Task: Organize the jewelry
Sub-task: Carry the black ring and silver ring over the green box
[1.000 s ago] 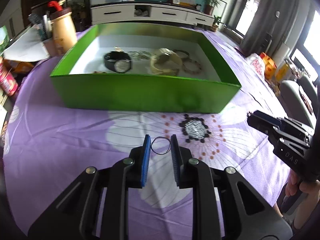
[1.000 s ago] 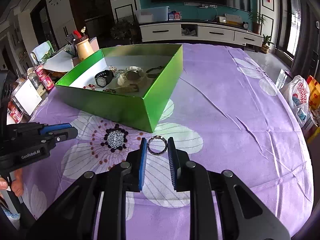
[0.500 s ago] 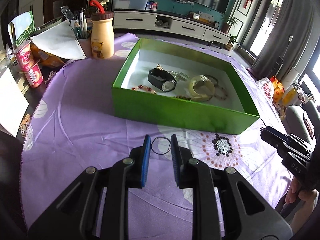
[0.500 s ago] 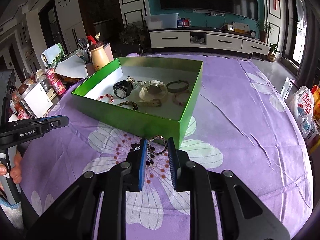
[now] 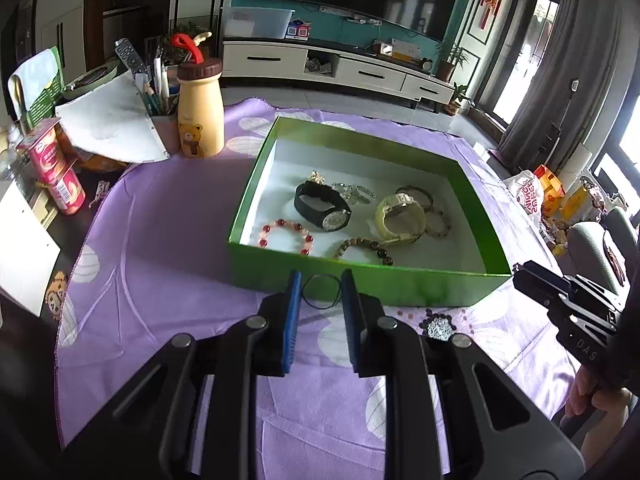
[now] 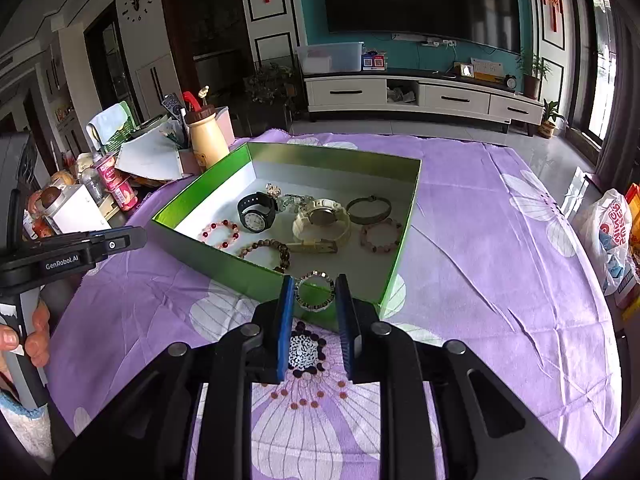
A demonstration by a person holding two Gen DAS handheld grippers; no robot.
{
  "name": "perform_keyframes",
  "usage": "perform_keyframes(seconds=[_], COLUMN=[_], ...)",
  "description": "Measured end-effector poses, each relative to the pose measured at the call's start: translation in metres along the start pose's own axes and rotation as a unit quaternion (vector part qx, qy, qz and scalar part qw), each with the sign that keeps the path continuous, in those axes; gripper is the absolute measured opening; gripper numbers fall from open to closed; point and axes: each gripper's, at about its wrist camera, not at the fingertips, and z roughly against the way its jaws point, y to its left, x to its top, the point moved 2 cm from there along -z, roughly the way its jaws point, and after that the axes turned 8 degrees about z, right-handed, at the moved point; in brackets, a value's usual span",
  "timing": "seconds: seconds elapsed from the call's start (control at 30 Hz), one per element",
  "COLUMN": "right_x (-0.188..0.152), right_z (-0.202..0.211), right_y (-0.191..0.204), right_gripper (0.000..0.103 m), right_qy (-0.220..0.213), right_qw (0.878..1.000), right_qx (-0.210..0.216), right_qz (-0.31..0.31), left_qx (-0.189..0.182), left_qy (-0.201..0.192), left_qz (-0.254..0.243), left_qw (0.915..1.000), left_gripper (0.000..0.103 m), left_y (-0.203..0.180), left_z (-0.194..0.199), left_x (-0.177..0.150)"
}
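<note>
Between the blue pads of the left gripper (image 5: 319, 295) a thin black ring (image 5: 320, 293) is pinched, its loop standing across the narrow gap, and the right gripper (image 6: 314, 295) is closed the same way on a beaded bracelet (image 6: 314, 290). Straight ahead of both tools lies the green box (image 5: 360, 284), its near wall just beyond the left fingertips. I judge the right gripper nearer, as its bracelet already hangs over the box corner, with the watches and bracelets further inside.
</note>
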Motion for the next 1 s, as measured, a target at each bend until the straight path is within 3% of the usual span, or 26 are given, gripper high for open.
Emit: perform_keyframes(seconds=[0.63, 1.0], right_x=[0.031, 0.039], right_z=[-0.029, -0.052], right_y=[-0.023, -0.022], right_gripper=[0.021, 0.021], right_qy=[0.007, 0.026], right_qw=[0.999, 0.999], right_qx=[0.020, 0.029], right_qz=[-0.039, -0.033], left_qx=[-0.009, -0.012], left_qy=[0.027, 0.059], left_qz=[0.002, 0.001], left_qw=[0.9996, 0.9982], left_gripper=[0.020, 0.020], left_y=[-0.023, -0.025], left_z=[-0.048, -0.075], left_x=[0.058, 0.060])
